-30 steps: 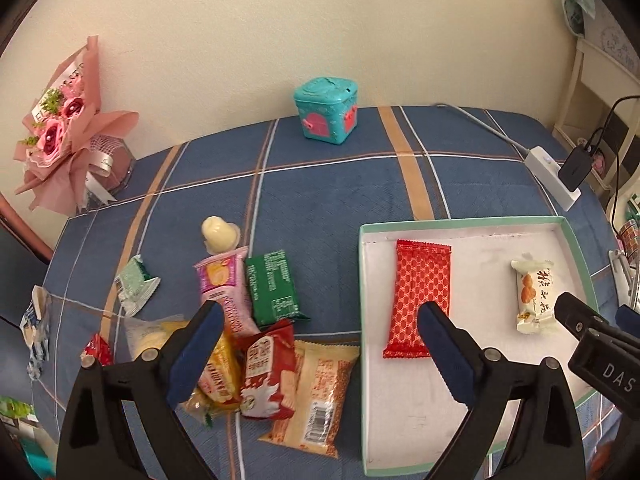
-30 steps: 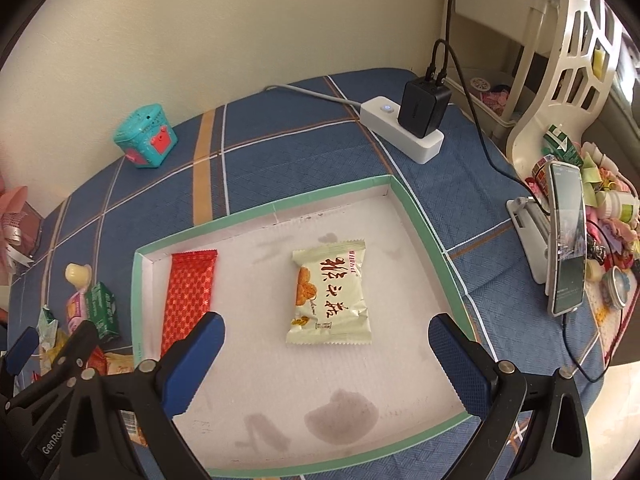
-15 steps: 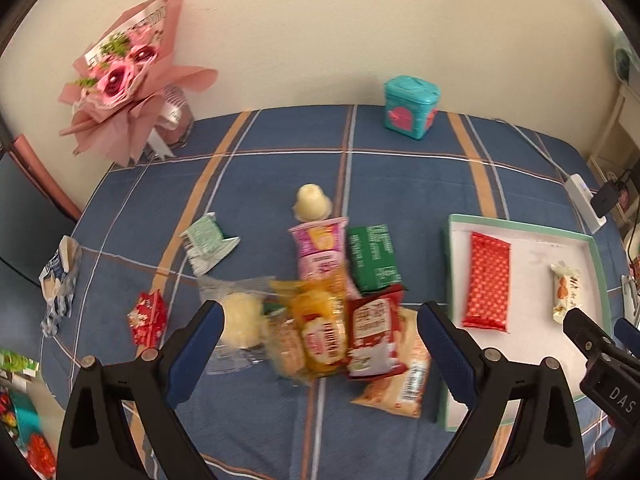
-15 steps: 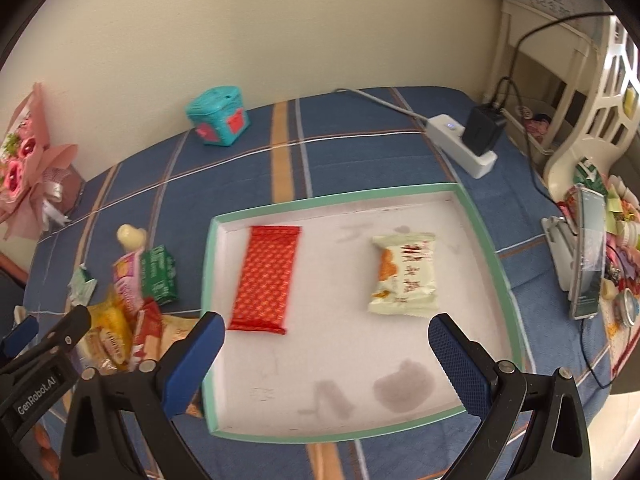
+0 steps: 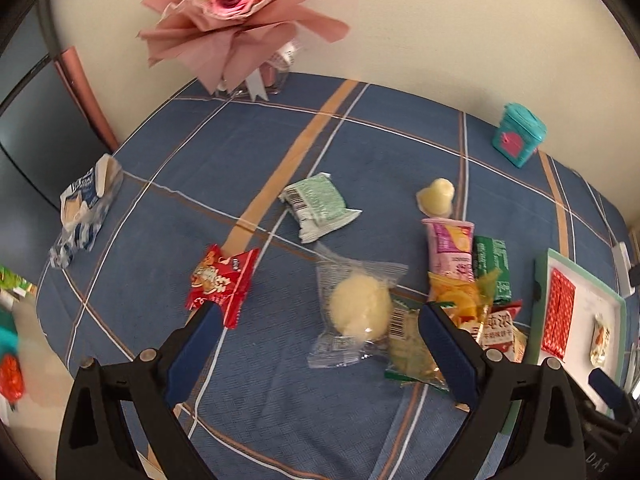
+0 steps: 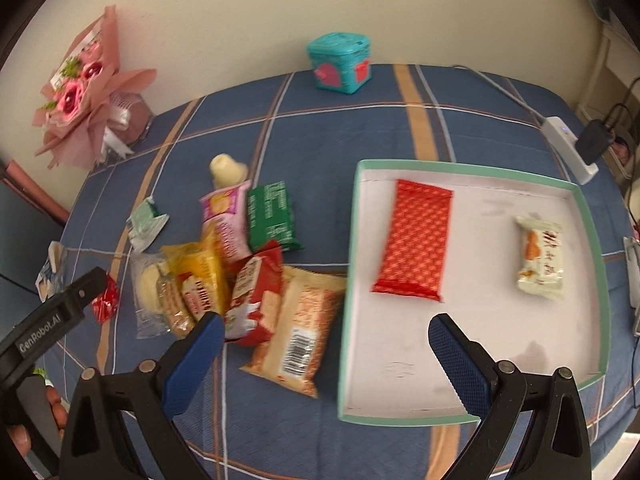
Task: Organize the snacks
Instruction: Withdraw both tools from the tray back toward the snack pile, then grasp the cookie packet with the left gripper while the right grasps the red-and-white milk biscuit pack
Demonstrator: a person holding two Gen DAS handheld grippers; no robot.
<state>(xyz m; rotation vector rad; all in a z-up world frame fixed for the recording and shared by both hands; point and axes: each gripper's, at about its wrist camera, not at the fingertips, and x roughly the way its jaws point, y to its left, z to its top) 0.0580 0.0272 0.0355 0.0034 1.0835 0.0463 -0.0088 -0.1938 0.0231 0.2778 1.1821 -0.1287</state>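
A green-rimmed white tray (image 6: 472, 414) holds a red checked packet (image 6: 414, 240) and a cream packet (image 6: 540, 258). Loose snacks lie piled to its left: a beige barcoded packet (image 6: 298, 332), a red one (image 6: 256, 288), a green one (image 6: 272, 216). My left gripper (image 5: 316, 344) is open, above a clear-wrapped pale bun (image 5: 358, 308), beside a small red packet (image 5: 222, 284) and a mint packet (image 5: 318, 206). My right gripper (image 6: 324, 364) is open and empty, over the tray's left rim and the beige packet.
A pink bouquet (image 5: 236, 12) stands at the back left. A teal box (image 6: 340, 62) sits by the wall. A power strip (image 6: 568, 148) with a charger lies right of the tray. A blue-white wrapper (image 5: 84, 204) lies near the left table edge.
Both grippers have swung left, away from the tray toward the loose snacks. The left wrist view now centres on the bun and small red packet. Both stay open.
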